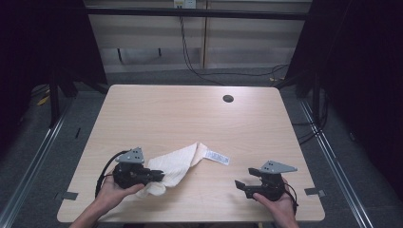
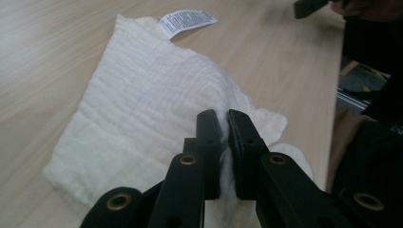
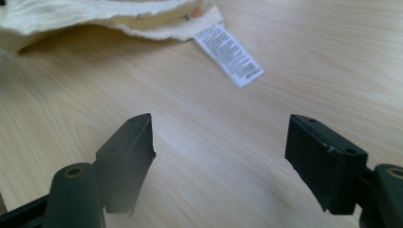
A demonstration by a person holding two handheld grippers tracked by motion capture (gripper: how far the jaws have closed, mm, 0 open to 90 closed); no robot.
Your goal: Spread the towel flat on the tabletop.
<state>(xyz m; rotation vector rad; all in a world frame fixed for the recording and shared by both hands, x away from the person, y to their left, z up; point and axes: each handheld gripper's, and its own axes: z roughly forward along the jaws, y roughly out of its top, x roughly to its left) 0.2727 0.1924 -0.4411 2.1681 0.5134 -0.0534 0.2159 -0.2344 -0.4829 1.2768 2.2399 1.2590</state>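
Apparently early stage: cream-white crinkled cotton cloth (image 1: 177, 164) lay rumpled on light wood-grain table (image 1: 190, 114), near front edge, white printed care label (image 1: 217, 156) sticking out at far corner; no neat fold visible (goal unstated, so judgement only). Left gripper (image 2: 224, 135) pinched bunched near edge of cloth, jaws nearly together. Right gripper (image 3: 221, 156) spread wide, empty, hovering over bare wood near label.
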